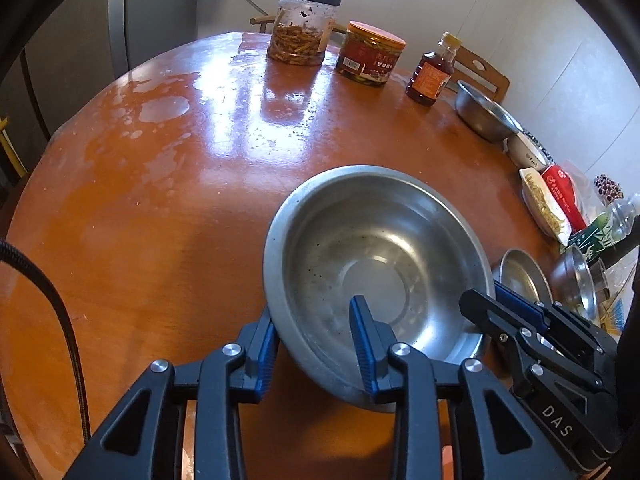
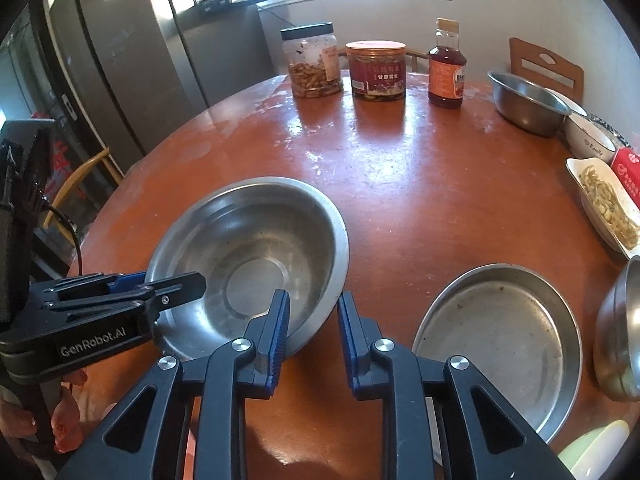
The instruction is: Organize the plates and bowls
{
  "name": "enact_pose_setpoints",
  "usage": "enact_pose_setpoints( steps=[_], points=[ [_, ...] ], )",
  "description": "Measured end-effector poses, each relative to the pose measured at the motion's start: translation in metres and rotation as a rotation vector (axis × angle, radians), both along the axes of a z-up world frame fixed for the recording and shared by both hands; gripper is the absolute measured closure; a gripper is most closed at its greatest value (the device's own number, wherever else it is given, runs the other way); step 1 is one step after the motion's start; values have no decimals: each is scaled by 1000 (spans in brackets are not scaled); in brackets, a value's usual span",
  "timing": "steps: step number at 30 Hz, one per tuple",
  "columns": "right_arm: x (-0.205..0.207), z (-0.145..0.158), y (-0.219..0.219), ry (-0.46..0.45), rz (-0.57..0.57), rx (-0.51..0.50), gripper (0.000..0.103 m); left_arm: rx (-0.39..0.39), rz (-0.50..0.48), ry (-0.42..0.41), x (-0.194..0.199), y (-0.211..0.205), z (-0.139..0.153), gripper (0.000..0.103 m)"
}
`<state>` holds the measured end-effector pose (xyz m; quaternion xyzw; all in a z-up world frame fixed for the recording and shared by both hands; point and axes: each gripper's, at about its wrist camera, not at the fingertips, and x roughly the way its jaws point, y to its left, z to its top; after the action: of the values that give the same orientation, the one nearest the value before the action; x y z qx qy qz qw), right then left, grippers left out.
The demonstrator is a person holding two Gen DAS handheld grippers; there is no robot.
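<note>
Left tool (image 1: 316, 340) and right tool (image 2: 312, 336) clamping opposite rims of the large steel bowl (image 1: 376, 256), tilting it off the counter (image 1: 160, 200). Sorting barely beginning: flat steel plate (image 2: 500, 344) waiting just right of the right tool, smaller bowl (image 2: 528, 100) sitting far ahead, unstacked.

Far across the tabletop (image 2: 420, 168), three in a row: black-lidded jar (image 2: 312, 60) left, orange-lidded jar (image 2: 376, 70) middle, bottle (image 2: 447, 66) right. Fridge (image 2: 160, 52) far left, chair (image 2: 546, 66) far right, red packet (image 1: 562, 196) at the right edge.
</note>
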<state>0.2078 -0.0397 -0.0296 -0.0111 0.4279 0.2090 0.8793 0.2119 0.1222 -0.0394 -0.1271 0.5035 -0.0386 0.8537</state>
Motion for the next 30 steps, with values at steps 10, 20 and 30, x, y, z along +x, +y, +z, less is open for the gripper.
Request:
enact_pose_setpoints(
  steps=[10,20,30],
  points=[
    [-6,10,-4,-4,11,36,78,23,8,-35,-13,-3,19,68],
    [-26,29,-13,-34,25,82,78,31,19,-70,-34,-8,45,68],
    [-50,52,-23,-93,32,93,78,44,8,-123,-57,-20,71,68]
  ],
)
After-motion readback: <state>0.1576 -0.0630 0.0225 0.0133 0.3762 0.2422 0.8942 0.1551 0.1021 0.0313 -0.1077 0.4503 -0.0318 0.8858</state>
